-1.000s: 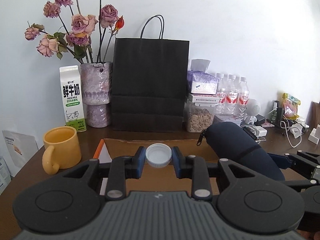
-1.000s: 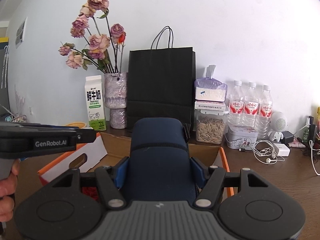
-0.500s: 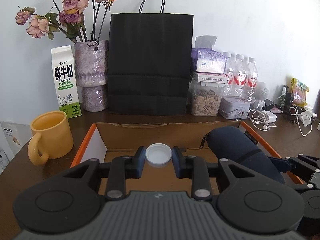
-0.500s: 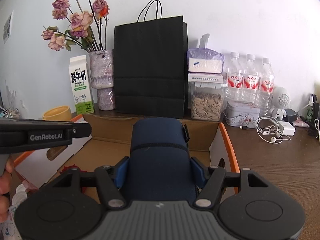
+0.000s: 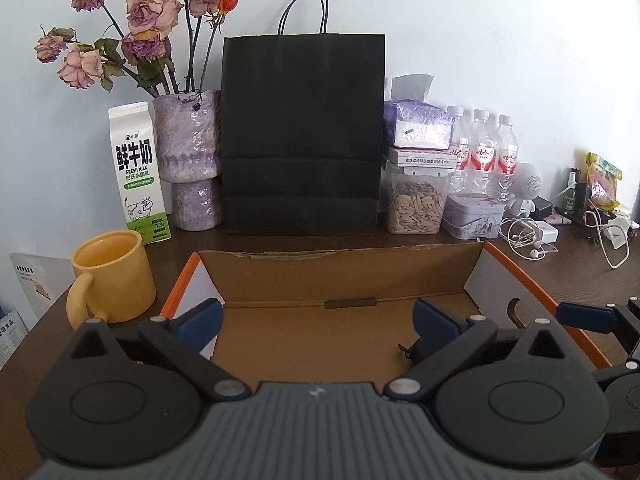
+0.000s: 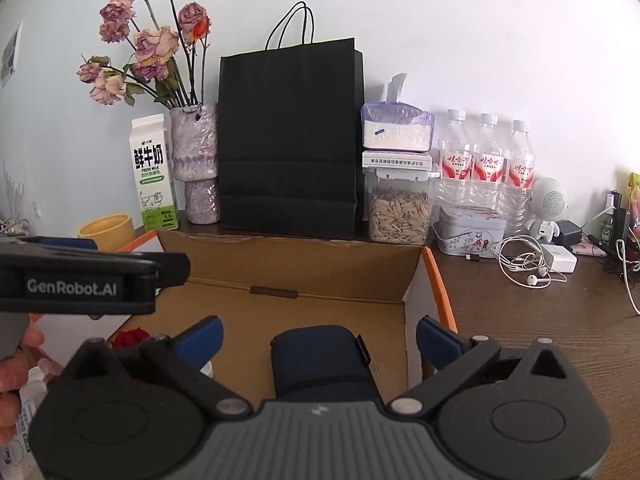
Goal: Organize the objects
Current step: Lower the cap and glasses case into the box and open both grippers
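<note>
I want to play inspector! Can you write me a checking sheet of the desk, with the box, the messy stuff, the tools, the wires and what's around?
Surface: dark wooden desk, crowded along the wall.
Job's things: open cardboard box with orange edges; navy zip pouch lying inside it; a red item at the box's left side, unclear what.
Clutter: yellow mug, milk carton, vase of dried roses, black paper bag, seed jar, tin, three water bottles.
Grippers: left tool and right tool have just been opening; both stand wide, gripping nothing.
Cables: white earphones and charger, tangled.
Surroundings: pale wall.
</note>
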A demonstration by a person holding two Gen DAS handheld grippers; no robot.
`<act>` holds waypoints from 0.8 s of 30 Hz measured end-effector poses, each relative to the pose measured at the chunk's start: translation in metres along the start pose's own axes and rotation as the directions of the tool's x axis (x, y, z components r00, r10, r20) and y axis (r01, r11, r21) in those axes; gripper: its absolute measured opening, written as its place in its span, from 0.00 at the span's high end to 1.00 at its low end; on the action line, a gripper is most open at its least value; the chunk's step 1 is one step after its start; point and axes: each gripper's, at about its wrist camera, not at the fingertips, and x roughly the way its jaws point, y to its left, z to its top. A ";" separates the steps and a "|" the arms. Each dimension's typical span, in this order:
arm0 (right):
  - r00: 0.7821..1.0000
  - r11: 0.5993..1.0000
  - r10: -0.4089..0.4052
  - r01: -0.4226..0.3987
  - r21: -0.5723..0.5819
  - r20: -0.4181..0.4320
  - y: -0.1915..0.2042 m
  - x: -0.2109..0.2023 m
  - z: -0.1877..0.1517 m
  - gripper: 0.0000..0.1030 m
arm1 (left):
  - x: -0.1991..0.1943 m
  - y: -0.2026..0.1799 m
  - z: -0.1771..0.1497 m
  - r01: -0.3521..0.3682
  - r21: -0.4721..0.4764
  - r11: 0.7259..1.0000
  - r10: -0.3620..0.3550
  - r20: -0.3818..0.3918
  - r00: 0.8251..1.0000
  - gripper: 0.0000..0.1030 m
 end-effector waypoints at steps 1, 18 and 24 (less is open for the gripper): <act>1.000 1.000 0.001 -0.001 -0.001 -0.001 0.000 0.000 0.000 0.00 | 0.000 0.001 0.000 -0.002 -0.001 1.000 0.002 -0.002 1.000 0.00; 0.999 1.000 0.005 -0.004 -0.029 0.054 0.003 -0.032 -0.003 0.00 | -0.037 0.004 0.004 0.005 -0.015 1.000 -0.004 0.079 0.997 0.00; 0.997 0.999 0.008 -0.005 -0.045 0.076 0.008 -0.056 -0.010 0.00 | -0.067 0.011 -0.007 0.005 -0.025 1.000 -0.002 0.106 0.994 0.00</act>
